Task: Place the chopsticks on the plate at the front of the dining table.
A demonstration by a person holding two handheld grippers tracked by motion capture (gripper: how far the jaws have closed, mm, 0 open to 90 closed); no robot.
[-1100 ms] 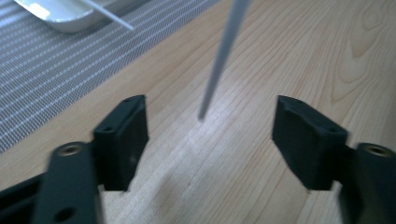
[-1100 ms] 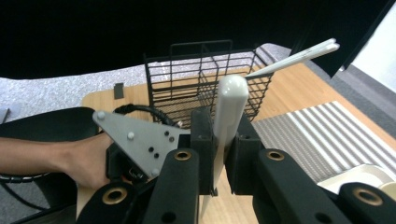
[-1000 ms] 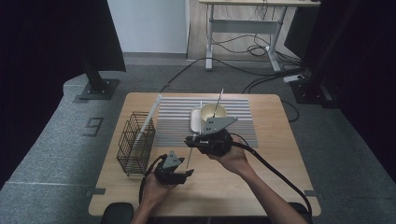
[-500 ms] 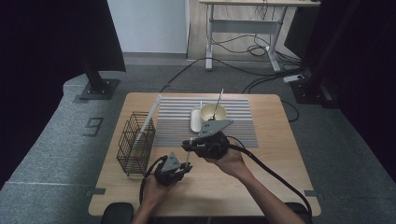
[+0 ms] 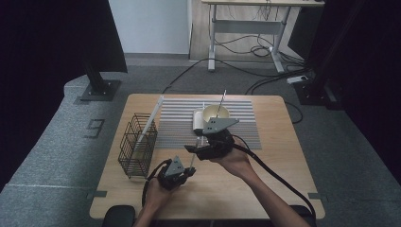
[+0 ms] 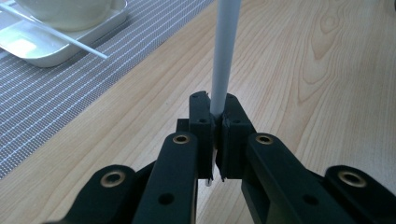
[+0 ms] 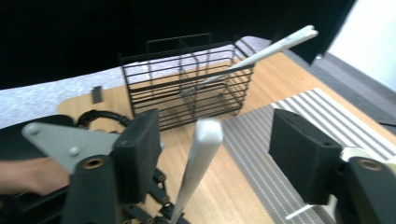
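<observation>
A long white utensil (image 6: 223,60) stands nearly upright over the wooden table (image 5: 265,179). My left gripper (image 6: 216,112) is shut on its lower end, low at the table's front left, where the high view has this gripper (image 5: 189,171). The utensil's flat upper end (image 7: 200,158) rises between the pads of my right gripper (image 7: 220,154). Those jaws have just been opening and stand apart, with neither pad touching the utensil. In the high view the right gripper (image 5: 195,149) hovers just above and behind the left one.
A black wire basket (image 5: 138,144) stands at the left with another white utensil (image 7: 271,49) leaning out of it. On the striped grey mat (image 5: 246,118) behind lies a white tray (image 5: 198,120) with a pale bowl (image 5: 215,113) and a thin stick (image 6: 51,35).
The right gripper's jaws have parted from the white utensil, and the left gripper's jaws have closed on its lower end. Neither hand has shifted.
</observation>
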